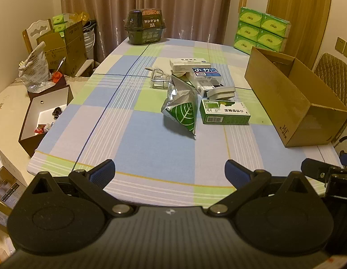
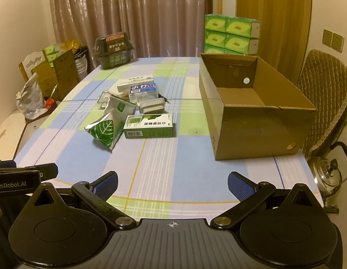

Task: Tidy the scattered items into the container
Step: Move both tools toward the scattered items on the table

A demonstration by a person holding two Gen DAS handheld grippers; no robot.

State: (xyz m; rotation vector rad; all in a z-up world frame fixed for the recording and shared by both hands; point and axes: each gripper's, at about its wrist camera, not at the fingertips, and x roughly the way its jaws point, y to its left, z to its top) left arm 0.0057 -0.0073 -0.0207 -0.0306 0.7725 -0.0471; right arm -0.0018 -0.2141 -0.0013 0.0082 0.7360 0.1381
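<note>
A heap of small items lies mid-table: a silver pouch with a green leaf (image 1: 181, 107) (image 2: 108, 126), a green carton (image 1: 225, 112) (image 2: 148, 125), a blue-and-white box (image 1: 206, 72) (image 2: 143, 89), a white box (image 1: 188, 63) (image 2: 135, 81), a grey-white case (image 1: 221, 92) (image 2: 152, 105) and a wire clip frame (image 1: 159, 79) (image 2: 104, 98). The open cardboard box (image 1: 294, 103) (image 2: 256, 116) stands to their right with nothing seen inside. My left gripper (image 1: 170, 171) and right gripper (image 2: 172, 183) hover open over the near table edge, nothing between their fingers.
A dark green tub (image 1: 145, 27) (image 2: 114, 49) sits at the table's far end. Green tissue packs (image 1: 261, 30) (image 2: 231, 33) are stacked behind the box. A padded chair (image 2: 326, 94) and a kettle (image 2: 328, 177) stand right; boxes and a bag (image 1: 34, 69) crowd the left.
</note>
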